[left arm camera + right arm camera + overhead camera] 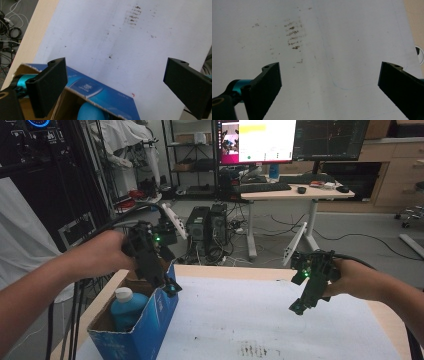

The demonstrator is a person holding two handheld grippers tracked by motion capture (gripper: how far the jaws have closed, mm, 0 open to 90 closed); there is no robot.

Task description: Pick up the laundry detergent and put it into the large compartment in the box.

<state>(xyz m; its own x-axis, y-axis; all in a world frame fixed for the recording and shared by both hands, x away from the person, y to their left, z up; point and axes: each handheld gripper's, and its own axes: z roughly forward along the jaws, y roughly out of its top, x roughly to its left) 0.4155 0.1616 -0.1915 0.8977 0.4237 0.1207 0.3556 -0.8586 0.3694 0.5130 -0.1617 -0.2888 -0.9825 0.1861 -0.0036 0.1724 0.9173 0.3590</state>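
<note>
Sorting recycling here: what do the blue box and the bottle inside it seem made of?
The blue box looks like printed cardboard: brown raw inside and frayed torn edges. The bottle seems smooth blue plastic with a white cap, though that is less certain.

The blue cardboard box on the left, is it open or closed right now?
Open: the blue cardboard box has its top flaps up, and a blue bottle with a white cap stands upright inside.
</note>
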